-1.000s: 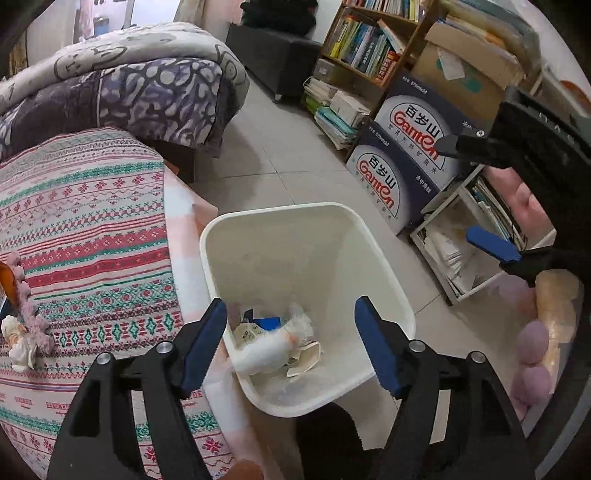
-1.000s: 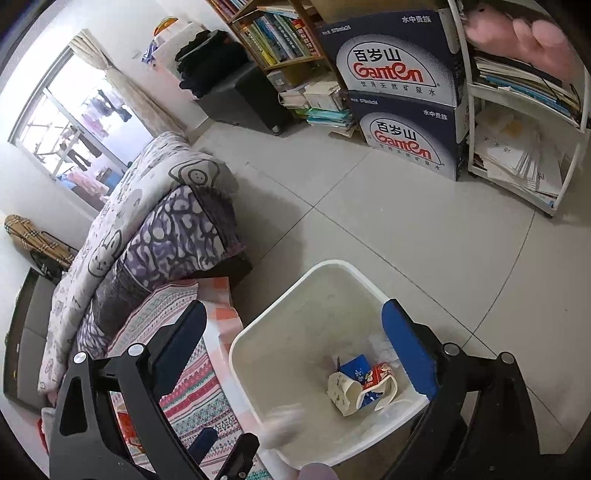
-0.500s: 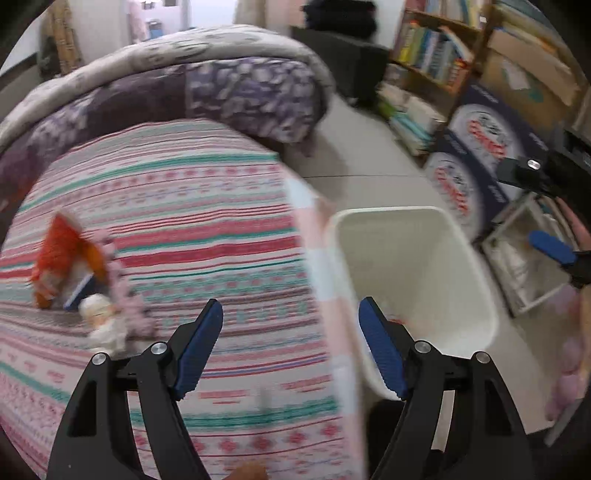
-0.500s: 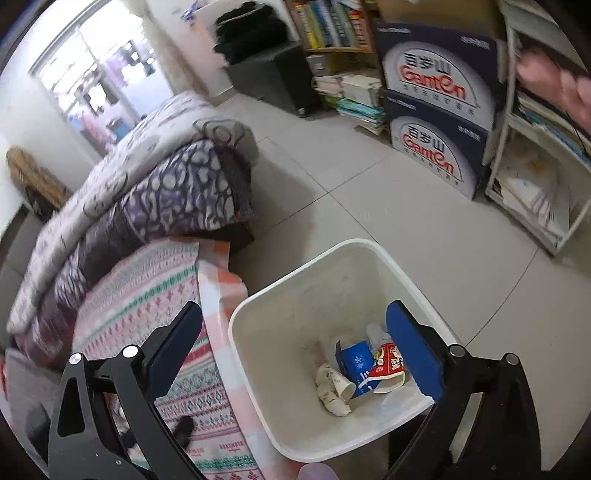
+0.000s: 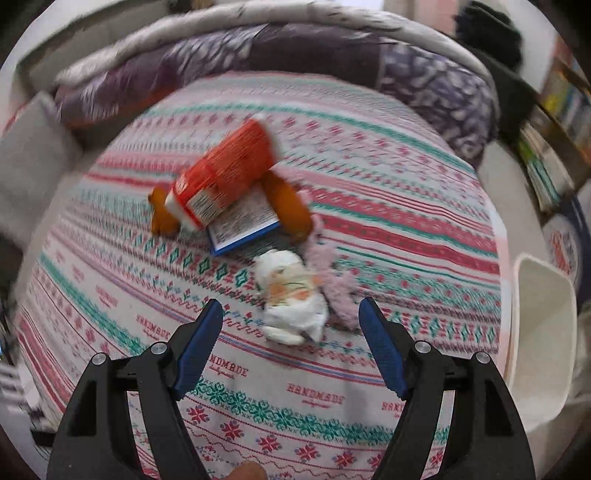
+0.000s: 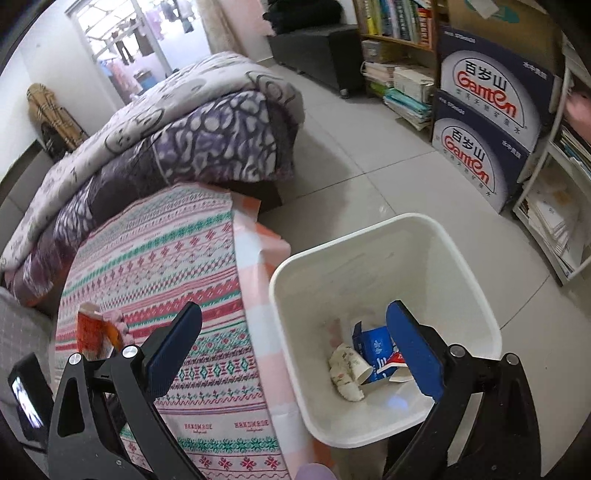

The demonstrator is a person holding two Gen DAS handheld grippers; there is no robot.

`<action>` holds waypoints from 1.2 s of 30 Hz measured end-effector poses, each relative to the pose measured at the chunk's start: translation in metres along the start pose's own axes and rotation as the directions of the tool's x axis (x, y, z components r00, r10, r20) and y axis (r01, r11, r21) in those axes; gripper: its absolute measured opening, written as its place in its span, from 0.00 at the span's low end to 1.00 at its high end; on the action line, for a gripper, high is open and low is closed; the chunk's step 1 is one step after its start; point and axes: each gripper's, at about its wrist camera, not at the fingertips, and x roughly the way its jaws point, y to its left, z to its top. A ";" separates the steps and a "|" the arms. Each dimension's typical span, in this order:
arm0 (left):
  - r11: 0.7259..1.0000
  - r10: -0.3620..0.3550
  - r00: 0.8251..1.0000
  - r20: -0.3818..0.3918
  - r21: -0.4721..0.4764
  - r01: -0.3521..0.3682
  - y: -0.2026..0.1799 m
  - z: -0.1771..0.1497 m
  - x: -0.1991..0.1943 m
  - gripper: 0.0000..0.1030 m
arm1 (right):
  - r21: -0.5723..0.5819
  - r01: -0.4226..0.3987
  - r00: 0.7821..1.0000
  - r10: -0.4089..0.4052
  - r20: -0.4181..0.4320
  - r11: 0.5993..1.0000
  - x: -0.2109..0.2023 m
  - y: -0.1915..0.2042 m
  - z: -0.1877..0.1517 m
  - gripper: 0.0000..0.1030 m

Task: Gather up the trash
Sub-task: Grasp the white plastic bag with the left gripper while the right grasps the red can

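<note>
My left gripper (image 5: 291, 328) is open and empty above the patterned tablecloth (image 5: 184, 295), just short of a crumpled white paper cup (image 5: 291, 299). Beyond it lie an orange-red carton (image 5: 225, 173), a blue-edged flat pack (image 5: 243, 221), an orange object (image 5: 288, 206) and a pink fuzzy strip (image 5: 332, 277). My right gripper (image 6: 295, 343) is open and empty over the white trash bin (image 6: 461, 266), which holds a crumpled cup (image 6: 347, 369) and a blue carton (image 6: 373, 347). The bin's rim shows at the right of the left wrist view (image 5: 539, 332).
A quilt-covered sofa (image 6: 184, 129) stands behind the table. Blue Ganten boxes (image 6: 487, 122), a bookshelf (image 6: 399, 33) and a white rack (image 6: 554, 206) line the far side of the tiled floor (image 6: 369, 166). A dark device (image 6: 29, 398) is at the lower left.
My left gripper has swung left from over the bin to over the tablecloth, bringing the cup and carton in front of it. The right gripper stays over the bin, shifted slightly.
</note>
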 end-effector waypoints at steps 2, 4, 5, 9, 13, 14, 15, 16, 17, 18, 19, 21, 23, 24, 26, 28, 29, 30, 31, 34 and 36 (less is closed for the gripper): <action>0.999 -0.026 1.000 -0.018 -0.038 0.025 0.008 0.004 0.006 0.71 | -0.008 -0.003 1.000 0.003 -0.009 1.000 0.003 0.005 -0.002 0.93; 0.998 -0.038 0.999 -0.023 -0.047 0.037 0.011 0.007 0.010 0.66 | -0.009 -0.009 1.000 0.008 -0.019 1.000 0.006 0.009 -0.003 0.93; 0.998 -0.039 0.999 -0.030 -0.042 0.038 0.010 0.007 0.013 0.64 | -0.009 -0.012 1.000 0.012 -0.025 1.000 0.007 0.011 -0.004 0.93; 0.996 -0.076 0.993 -0.089 -0.063 0.070 0.012 0.005 0.027 0.43 | -0.017 -0.020 0.999 0.020 -0.036 1.000 0.011 0.021 -0.007 0.93; 0.984 -0.173 0.980 -0.099 -0.066 0.167 0.022 0.004 0.026 0.29 | -0.041 -0.034 0.998 0.032 -0.058 0.999 0.017 0.035 -0.012 0.93; 0.982 -0.184 0.978 -0.098 -0.061 0.179 0.026 0.003 0.023 0.29 | -0.044 -0.039 0.997 0.036 -0.065 0.998 0.019 0.037 -0.012 0.93; 0.982 -0.187 0.978 -0.096 -0.058 0.182 0.028 0.003 0.020 0.29 | -0.046 -0.044 0.997 0.040 -0.070 0.998 0.020 0.040 -0.013 0.93; 0.982 -0.186 0.978 -0.090 -0.058 0.181 0.034 0.002 0.015 0.29 | -0.049 -0.050 0.996 0.046 -0.075 0.998 0.022 0.044 -0.014 0.93; 0.982 -0.181 0.980 -0.081 -0.061 0.176 0.040 0.003 0.009 0.28 | -0.052 -0.053 0.996 0.049 -0.078 0.997 0.023 0.047 -0.015 0.93; 0.983 -0.174 0.982 -0.073 -0.070 0.169 0.048 0.003 0.003 0.29 | -0.057 -0.058 0.995 0.053 -0.083 0.997 0.025 0.052 -0.017 0.93; 0.983 -0.170 0.983 -0.065 -0.083 0.165 0.056 0.006 -0.003 0.29 | -0.060 -0.062 0.995 0.057 -0.087 0.996 0.026 0.055 -0.018 0.93; 0.983 -0.149 0.988 -0.030 -0.116 0.145 0.078 0.011 -0.020 0.29 | -0.067 -0.075 0.993 0.068 -0.101 0.995 0.030 0.064 -0.021 0.93; 0.987 -0.099 0.995 0.024 -0.125 0.101 0.099 0.019 -0.039 0.29 | -0.064 -0.106 0.986 0.096 -0.134 0.992 0.035 0.078 -0.027 0.93; 0.989 -0.067 0.996 0.059 -0.126 0.074 0.107 0.023 -0.050 0.29 | -0.056 -0.121 0.982 0.111 -0.151 0.991 0.037 0.084 -0.029 0.93; 0.992 -0.025 0.993 0.116 -0.117 0.039 0.126 0.031 -0.071 0.29 | -0.013 -0.185 0.961 0.178 -0.211 0.983 0.042 0.105 -0.035 0.93; 0.991 -0.001 0.986 0.165 -0.131 0.023 0.144 0.041 -0.088 0.29 | 0.019 -0.237 0.939 0.234 -0.254 0.971 0.047 0.135 -0.043 0.93; 0.987 0.004 0.981 0.194 -0.159 0.028 0.159 0.045 -0.100 0.29 | 0.032 -0.248 0.932 0.247 -0.264 0.968 0.050 0.149 -0.046 0.93; 0.984 0.004 0.979 0.204 -0.174 0.032 0.165 0.048 -0.103 0.29 | 0.039 -0.249 0.930 0.250 -0.269 0.968 0.053 0.164 -0.049 0.93; 0.981 0.005 0.978 0.210 -0.190 0.036 0.174 0.050 -0.106 0.29 | 0.031 -0.231 0.937 0.231 -0.263 0.973 0.058 0.183 -0.052 0.93; 0.966 -0.001 0.980 0.198 -0.252 0.052 0.198 0.055 -0.108 0.29 | 0.022 -0.181 0.957 0.181 -0.225 0.983 0.067 0.221 -0.057 0.93; 0.959 -0.014 0.985 0.172 -0.276 0.062 0.213 0.056 -0.103 0.29 | 0.022 -0.160 0.966 0.161 -0.201 0.987 0.069 0.238 -0.060 0.93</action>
